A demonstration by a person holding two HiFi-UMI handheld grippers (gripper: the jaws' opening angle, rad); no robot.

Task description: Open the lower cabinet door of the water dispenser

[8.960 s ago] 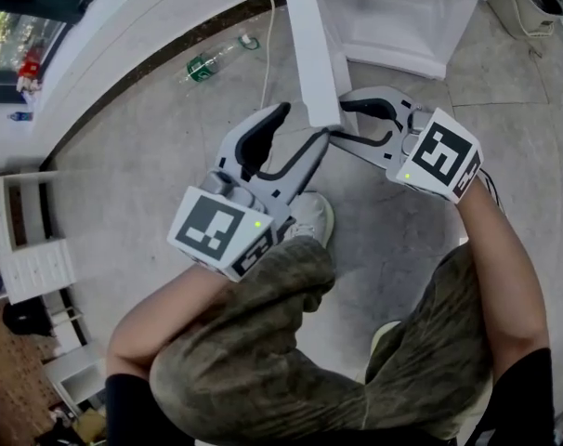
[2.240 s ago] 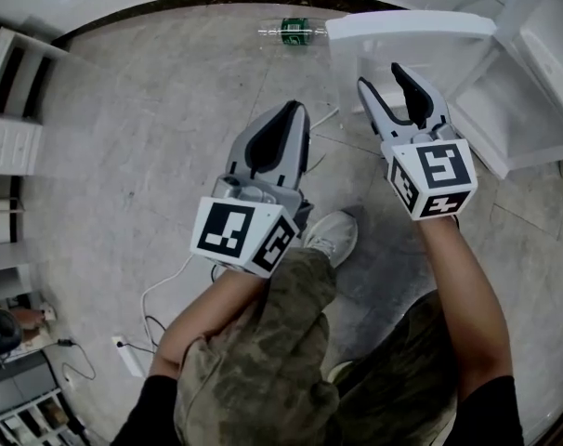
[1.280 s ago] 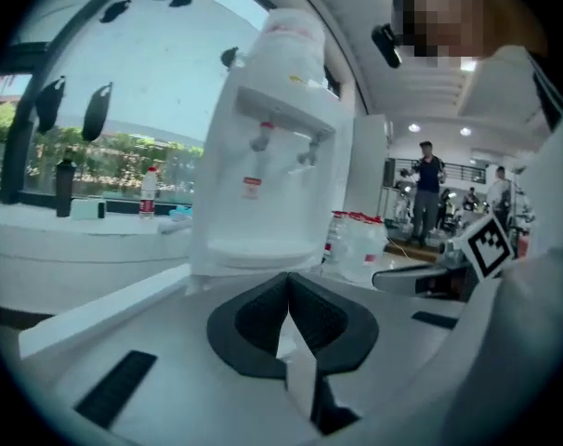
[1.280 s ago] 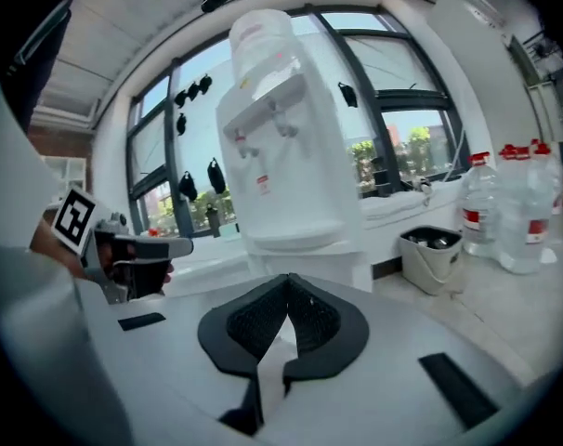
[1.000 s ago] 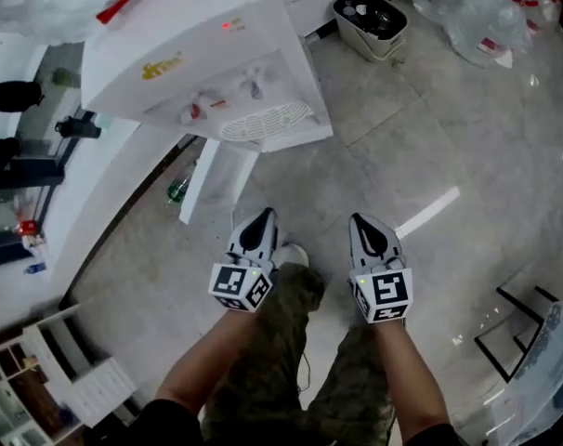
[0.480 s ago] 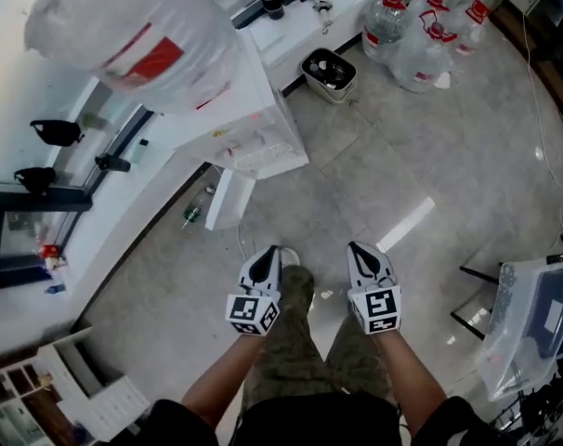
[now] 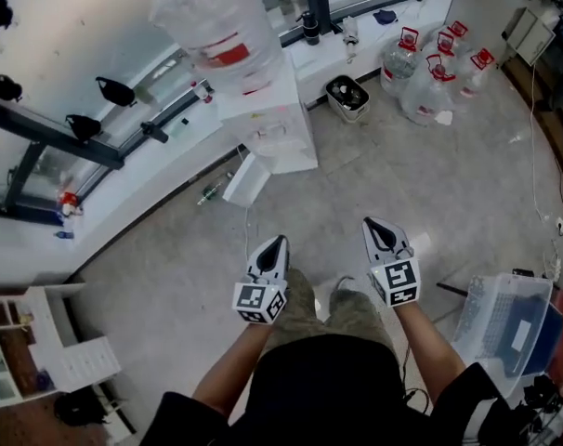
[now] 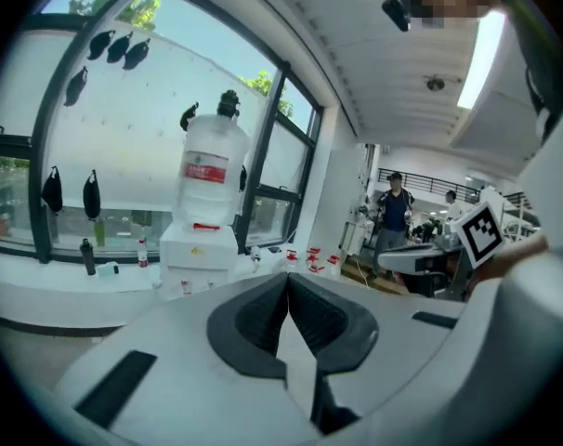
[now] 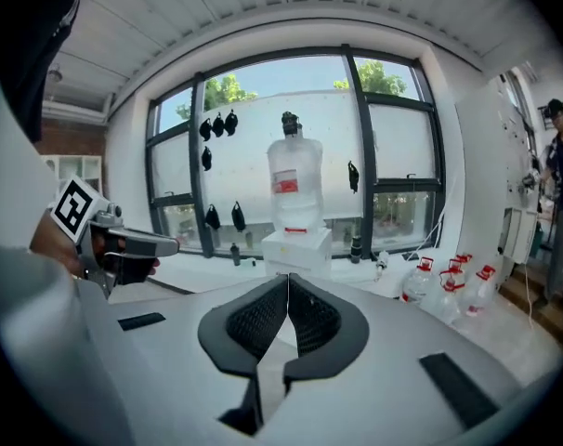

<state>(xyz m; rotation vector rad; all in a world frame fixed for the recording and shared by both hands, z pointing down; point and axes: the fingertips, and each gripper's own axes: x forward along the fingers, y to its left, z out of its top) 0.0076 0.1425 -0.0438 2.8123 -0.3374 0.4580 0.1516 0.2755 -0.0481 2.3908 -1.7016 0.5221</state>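
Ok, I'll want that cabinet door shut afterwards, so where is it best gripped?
Probably the free edge of the door, the end swung away from the dispenser, coming at it from the front. It's a thin flat panel standing open, so that edge is bare and can be pinched across its thickness.

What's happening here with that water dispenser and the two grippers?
A person stands apart from the water dispenser, a gripper in each hand. The left gripper and the right gripper are both shut, empty and touching nothing, held out in front of the body. The dispenser's lower cabinet door stands swung open, so the opening looks done.
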